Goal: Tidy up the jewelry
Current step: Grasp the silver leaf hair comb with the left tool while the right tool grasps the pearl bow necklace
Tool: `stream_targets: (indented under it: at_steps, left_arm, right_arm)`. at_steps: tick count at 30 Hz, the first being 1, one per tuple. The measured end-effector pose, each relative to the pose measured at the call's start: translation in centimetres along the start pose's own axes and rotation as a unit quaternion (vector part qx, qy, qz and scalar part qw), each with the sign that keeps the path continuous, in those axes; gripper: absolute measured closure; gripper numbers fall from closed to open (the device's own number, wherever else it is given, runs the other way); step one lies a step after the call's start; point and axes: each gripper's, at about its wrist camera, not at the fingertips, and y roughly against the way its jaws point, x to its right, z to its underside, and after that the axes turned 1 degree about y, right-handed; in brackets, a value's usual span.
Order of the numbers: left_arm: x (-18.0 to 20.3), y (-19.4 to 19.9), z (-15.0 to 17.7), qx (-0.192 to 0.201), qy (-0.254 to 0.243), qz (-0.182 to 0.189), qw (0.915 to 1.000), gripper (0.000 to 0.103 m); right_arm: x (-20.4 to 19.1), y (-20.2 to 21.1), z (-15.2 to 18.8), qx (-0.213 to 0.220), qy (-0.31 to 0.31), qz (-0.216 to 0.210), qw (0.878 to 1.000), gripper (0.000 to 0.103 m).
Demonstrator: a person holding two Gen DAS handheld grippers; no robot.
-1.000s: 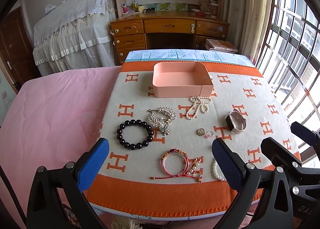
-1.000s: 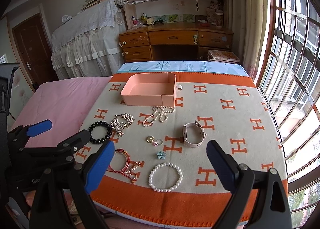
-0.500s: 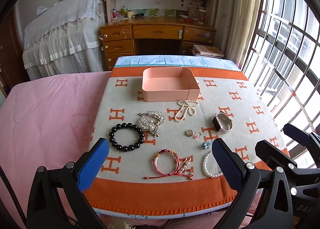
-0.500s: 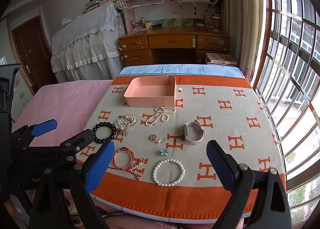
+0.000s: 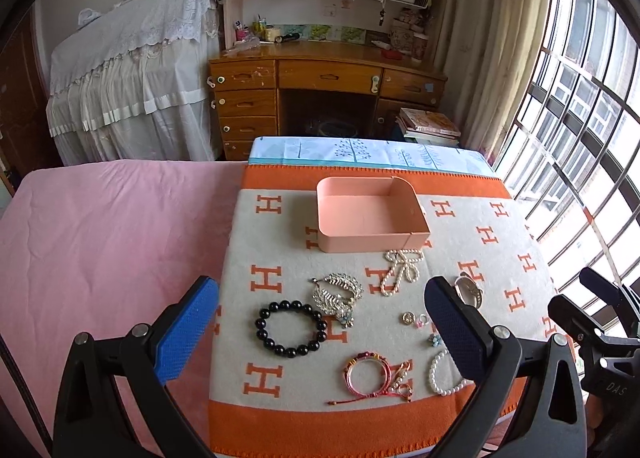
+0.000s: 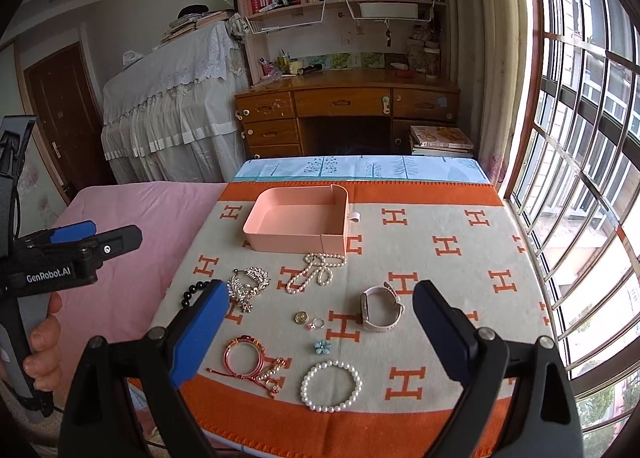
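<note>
Nothing is sorted yet, I think: the pink plastic tray [image 6: 296,230] stands empty on the woolly orange-and-cream blanket [image 6: 448,290], and all jewelry lies in front of it. From left to right below the tray: glossy black bead bracelet [image 5: 290,327], sparkling brooch [image 6: 248,285], thin red bangle [image 6: 245,356], pearl bow [image 6: 316,270], round pearl bracelet [image 6: 331,386], pale watch [image 6: 379,308]. Left gripper [image 5: 320,328] and right gripper [image 6: 320,334] both hover wide apart, holding nothing, probably for choosing a first piece.
</note>
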Motion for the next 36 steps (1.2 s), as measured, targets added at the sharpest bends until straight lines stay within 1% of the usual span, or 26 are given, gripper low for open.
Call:
stream_targets:
  at_steps: [2, 4, 6, 9, 11, 13, 15, 17, 18, 20, 23, 24, 25, 27, 30, 32, 34, 36]
  left_arm:
    - [-0.6, -0.7, -1.1, 0.002, 0.005, -0.005, 1.0000, 0.001]
    - [-1.2, -1.7, -1.9, 0.002, 0.009, -0.015, 0.9999, 0.001]
    - [-1.6, -3.3, -2.5, -0.011, 0.009, -0.022, 0.9996, 0.001]
    - [-1.8, -6.5, -2.7, -0.047, 0.012, -0.023, 0.9986, 0.001]
    - [-2.0, -9.0, -2.5, -0.076, 0.014, -0.011, 0.9970, 0.001]
    - [-1.9, -11.7, -2.0, -0.108, 0.012, -0.002, 0.9941, 0.001]
    - [-1.6, -14.5, -1.3, -0.140, 0.010, -0.002, 0.9901, 0.001]
    - [-1.5, -17.2, -0.4, -0.169, 0.006, -0.008, 0.9855, 0.005]
    - [-1.4, -18.4, 0.0, -0.186, 0.004, -0.010, 0.9824, 0.010]
    - [-1.4, -20.6, 0.7, -0.214, 0.004, -0.010, 0.9767, 0.014]
    - [-1.6, -22.7, 1.2, -0.240, 0.004, -0.011, 0.9706, 0.024]
    - [-1.5, -23.3, 1.5, -0.246, 0.002, -0.012, 0.9692, 0.030]
    - [-1.5, -23.9, 1.6, -0.253, 0.001, -0.011, 0.9674, 0.034]
    - [-1.4, -24.8, 1.8, -0.265, 0.000, -0.008, 0.9642, 0.035]
    - [-1.1, -25.9, 2.1, -0.281, -0.005, -0.009, 0.9596, 0.040]
    - [-0.9, -26.4, 2.4, -0.291, -0.005, -0.007, 0.9565, 0.041]
    - [-0.9, -26.7, 2.8, -0.303, 0.000, -0.006, 0.9530, 0.041]
    - [-1.0, -26.5, 2.8, -0.306, 0.006, -0.006, 0.9519, 0.041]
  right_arm:
    - [0.5, -1.3, -1.2, -0.006, -0.002, 0.000, 1.000, 0.012]
    - [1.0, -2.9, -2.2, -0.022, -0.003, -0.005, 1.000, 0.015]
    - [1.6, -4.8, -3.1, -0.043, -0.008, -0.013, 0.999, 0.018]
    - [2.1, -8.0, -3.6, -0.082, -0.018, -0.021, 0.996, 0.023]
    - [2.5, -10.3, -3.4, -0.110, -0.023, -0.028, 0.993, 0.027]
    - [2.8, -12.4, -3.2, -0.138, -0.029, -0.034, 0.989, 0.030]
    - [3.2, -14.5, -2.8, -0.164, -0.033, -0.039, 0.985, 0.033]
    - [3.2, -16.6, -2.3, -0.188, -0.038, -0.042, 0.980, 0.037]
    - [3.3, -17.5, -2.1, -0.199, -0.041, -0.046, 0.978, 0.037]
    - [3.4, -19.2, -1.7, -0.219, -0.046, -0.052, 0.973, 0.038]
    - [3.4, -21.2, -1.2, -0.241, -0.054, -0.061, 0.967, 0.039]
    - [3.4, -21.7, -1.2, -0.246, -0.056, -0.063, 0.965, 0.040]
    - [3.4, -22.3, -1.2, -0.251, -0.058, -0.064, 0.964, 0.041]
    - [3.4, -23.1, -1.1, -0.257, -0.060, -0.066, 0.962, 0.042]
    - [3.3, -24.1, -1.2, -0.264, -0.061, -0.065, 0.960, 0.043]
    - [3.2, -24.7, -1.3, -0.270, -0.059, -0.063, 0.959, 0.046]
    - [3.0, -25.3, -1.3, -0.275, -0.056, -0.061, 0.958, 0.048]
    - [2.8, -26.0, -1.2, -0.282, -0.053, -0.058, 0.956, 0.051]
